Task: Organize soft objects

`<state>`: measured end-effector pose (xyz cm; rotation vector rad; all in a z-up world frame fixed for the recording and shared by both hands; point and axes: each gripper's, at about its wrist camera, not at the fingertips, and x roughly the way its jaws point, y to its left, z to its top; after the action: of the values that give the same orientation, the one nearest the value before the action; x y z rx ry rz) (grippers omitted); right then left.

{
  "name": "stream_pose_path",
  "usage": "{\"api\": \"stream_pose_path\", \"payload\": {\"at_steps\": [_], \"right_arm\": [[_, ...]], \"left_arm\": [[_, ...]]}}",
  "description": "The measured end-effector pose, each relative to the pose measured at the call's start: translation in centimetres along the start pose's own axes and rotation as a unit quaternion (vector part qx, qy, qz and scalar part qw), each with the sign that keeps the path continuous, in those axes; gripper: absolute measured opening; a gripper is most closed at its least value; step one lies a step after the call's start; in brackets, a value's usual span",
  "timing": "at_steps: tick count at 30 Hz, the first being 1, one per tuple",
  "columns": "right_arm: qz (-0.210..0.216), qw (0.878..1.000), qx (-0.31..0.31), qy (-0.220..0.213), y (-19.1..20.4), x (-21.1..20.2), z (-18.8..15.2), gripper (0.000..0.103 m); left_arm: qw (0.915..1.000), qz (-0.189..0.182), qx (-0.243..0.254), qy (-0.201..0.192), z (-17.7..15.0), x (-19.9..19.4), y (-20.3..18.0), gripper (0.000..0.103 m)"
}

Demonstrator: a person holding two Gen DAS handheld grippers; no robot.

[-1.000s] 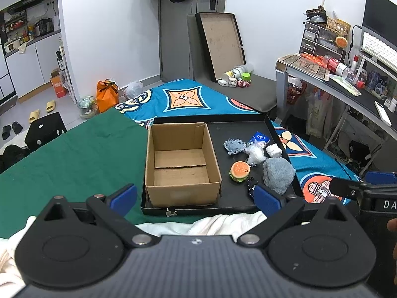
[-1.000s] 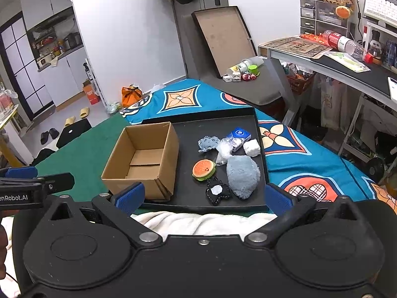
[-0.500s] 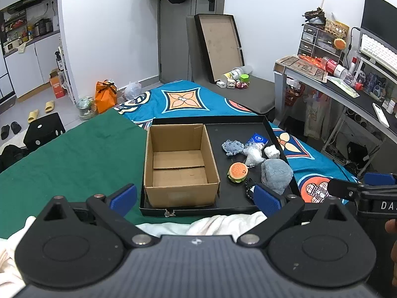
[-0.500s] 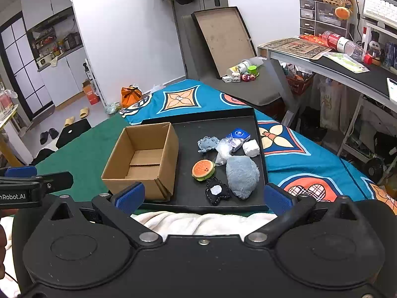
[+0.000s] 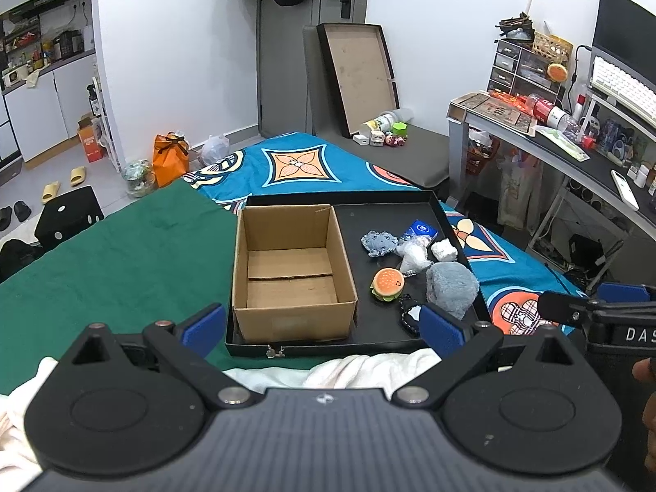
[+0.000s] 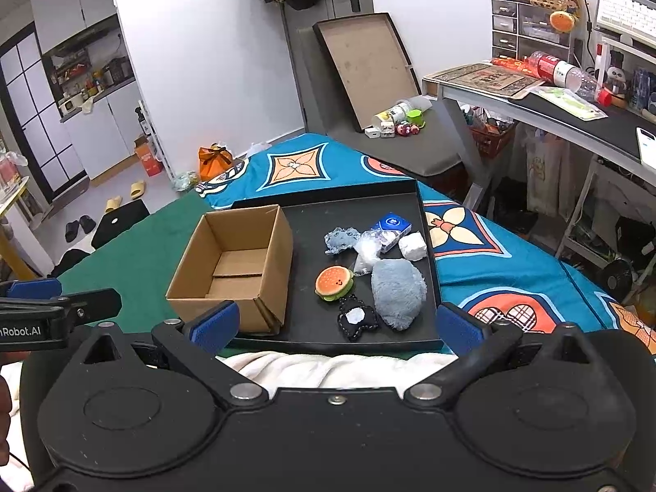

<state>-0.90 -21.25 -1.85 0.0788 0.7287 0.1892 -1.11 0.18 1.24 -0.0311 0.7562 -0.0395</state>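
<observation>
— Black tray (image 6: 426, 221) at frame centre: what sits on it?

— Largest, the cardboard box (image 6: 235, 270) on its left half, empty inside. To its right lie the grey plush (image 6: 397, 291), burger toy (image 6: 334, 283), black star plush (image 6: 357, 317) and smaller bits, all loose.

— So nothing sorted?

— Judging by that, nothing is in the box yet; everything is left to do.

— And the jaws?

— The left gripper (image 5: 324, 328) and right gripper (image 6: 336, 330) both stand spread wide and hold nothing. The toys lie beyond the fingertips, just above them in frame, apart from them.
</observation>
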Motion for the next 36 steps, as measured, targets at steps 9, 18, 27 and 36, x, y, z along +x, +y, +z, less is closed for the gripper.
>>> {"api": "stream_pose_path", "payload": {"at_steps": [9, 18, 27, 36], "right_arm": [[-0.002, 1.000, -0.001, -0.001, 0.0, 0.1, 0.1, 0.103], [-0.010, 1.000, 0.005, 0.003, -0.3, 0.8, 0.4, 0.103], [0.012, 1.000, 0.005, 0.002, -0.5, 1.9, 0.7, 0.103], [0.011, 1.000, 0.005, -0.005, -0.6, 3.6, 1.4, 0.103]], "left_arm": [[1.0000, -0.003, 0.000, 0.001, -0.1, 0.3, 0.0, 0.100], [0.9999, -0.010, -0.001, 0.005, 0.3, 1.3, -0.2, 0.100], [0.9999, -0.011, -0.001, 0.005, 0.8, 2.8, 0.9, 0.100], [0.9998, -0.002, -0.010, 0.019, 2.1, 5.7, 3.2, 0.099]]}}
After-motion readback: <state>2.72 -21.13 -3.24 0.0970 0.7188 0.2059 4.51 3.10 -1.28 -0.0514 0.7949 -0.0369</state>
